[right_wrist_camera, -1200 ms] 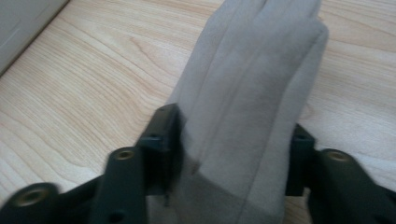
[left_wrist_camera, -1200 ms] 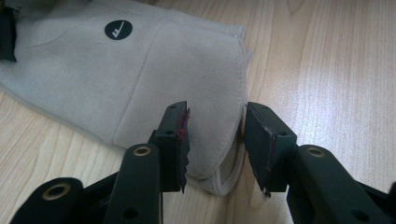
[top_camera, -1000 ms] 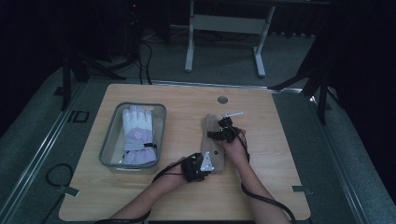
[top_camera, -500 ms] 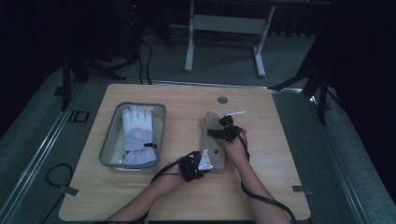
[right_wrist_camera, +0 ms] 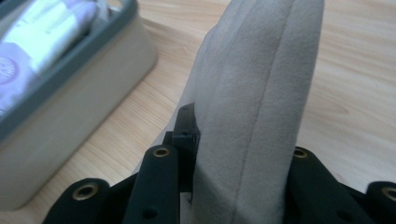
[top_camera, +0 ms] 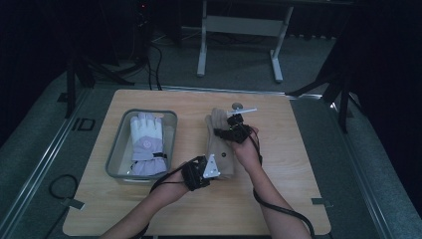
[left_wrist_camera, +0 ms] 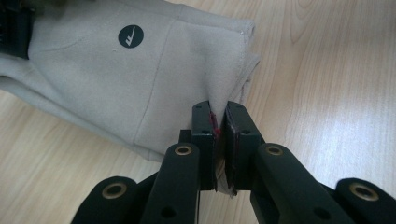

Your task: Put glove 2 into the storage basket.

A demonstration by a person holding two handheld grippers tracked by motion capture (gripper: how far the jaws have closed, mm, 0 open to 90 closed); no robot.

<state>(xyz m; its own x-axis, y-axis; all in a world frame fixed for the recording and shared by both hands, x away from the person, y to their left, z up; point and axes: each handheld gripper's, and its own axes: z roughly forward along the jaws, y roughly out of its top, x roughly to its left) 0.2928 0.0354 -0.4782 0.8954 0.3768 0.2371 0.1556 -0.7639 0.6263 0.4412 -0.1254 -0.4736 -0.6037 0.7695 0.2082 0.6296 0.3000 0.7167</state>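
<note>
A beige fleece glove (top_camera: pixel 219 144) lies lengthwise at the middle of the wooden table (top_camera: pixel 298 164). My left gripper (top_camera: pixel 201 172) is at its near cuff end. In the left gripper view, the left gripper (left_wrist_camera: pixel 219 114) is shut on a pinched-up fold of the beige glove's (left_wrist_camera: pixel 116 70) cuff hem. My right gripper (top_camera: pixel 234 129) is at the far finger end. In the right gripper view, the right gripper (right_wrist_camera: pixel 233 140) is shut on the beige glove's (right_wrist_camera: pixel 257 84) fingers, which drape over and hide one jaw.
A grey tray (top_camera: pixel 117 149) at the left of the table holds a white and lilac glove (top_camera: pixel 147 142). In the right gripper view this grey tray (right_wrist_camera: pixel 70 98) sits close beside the gripper. A small round disc (top_camera: pixel 237 105) lies near the far table edge.
Both grippers and the beige glove have shifted slightly toward the far side of the table. Both grips are unchanged.
</note>
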